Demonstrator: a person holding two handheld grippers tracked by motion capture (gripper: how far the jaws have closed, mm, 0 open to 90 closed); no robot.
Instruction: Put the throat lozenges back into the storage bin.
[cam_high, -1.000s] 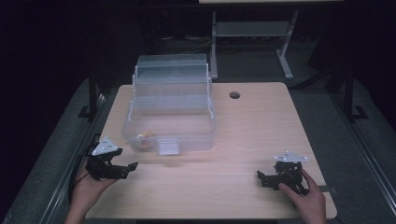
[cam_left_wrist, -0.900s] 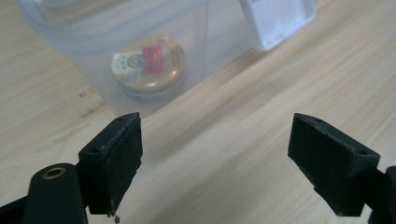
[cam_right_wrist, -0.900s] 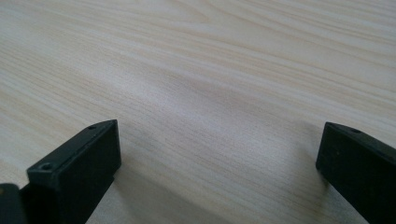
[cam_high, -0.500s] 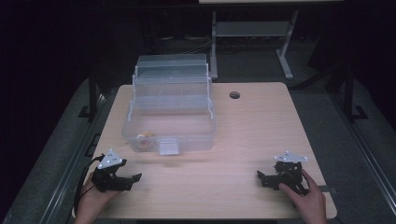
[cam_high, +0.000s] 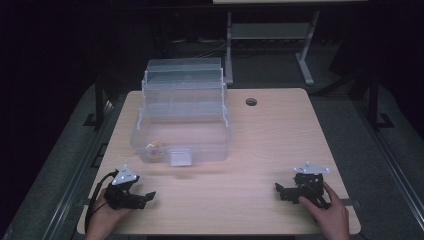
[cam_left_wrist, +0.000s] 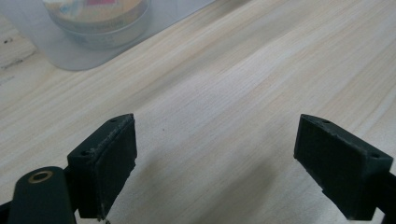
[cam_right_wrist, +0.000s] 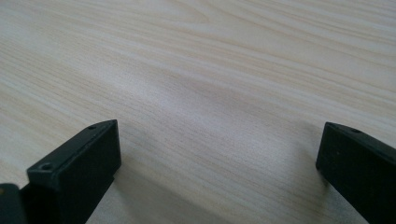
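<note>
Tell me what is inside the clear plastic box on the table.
In the clear plastic box, one round, yellowish, roll-like item lies at the front left corner, near the latch. The rest of the bottom looks bare. The raised tiered trays are too hazy to judge.

Wooden table (cam_high: 260, 145) (round hole (cam_high: 251, 102))

No legible text; the tape roll (cam_left_wrist: 95, 21) label (coloured print, in the clear box (cam_high: 180, 120)) is too blurred.
</note>
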